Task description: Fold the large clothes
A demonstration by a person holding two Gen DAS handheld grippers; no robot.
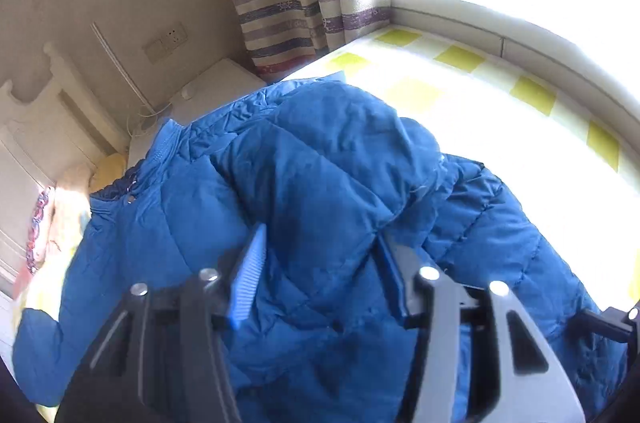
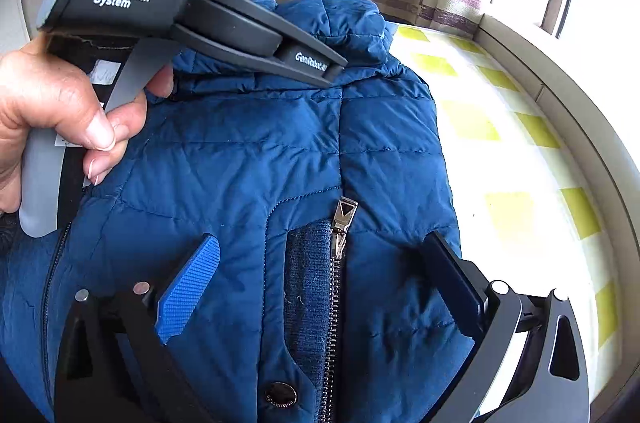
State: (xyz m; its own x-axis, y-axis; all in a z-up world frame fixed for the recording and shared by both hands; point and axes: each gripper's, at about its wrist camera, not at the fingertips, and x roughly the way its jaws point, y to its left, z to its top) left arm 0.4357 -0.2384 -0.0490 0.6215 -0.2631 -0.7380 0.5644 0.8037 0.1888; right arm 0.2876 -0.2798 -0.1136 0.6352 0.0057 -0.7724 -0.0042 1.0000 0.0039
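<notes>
Currently | items: one blue padded jacket (image 2: 248,159), spread on the bed (image 2: 520,151) with yellow-checked sheet | left claw (image 1: 320,263): fingers spread, released, over jacket fabric | right claw (image 2: 320,287): fingers spread, released, straddling one zipper (image 2: 338,263) | one snap button (image 2: 281,394) beside zipper.

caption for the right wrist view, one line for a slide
Open right gripper straddles the zipper of a blue puffer jacket on a checked bed; left gripper reaches its collar.
</notes>
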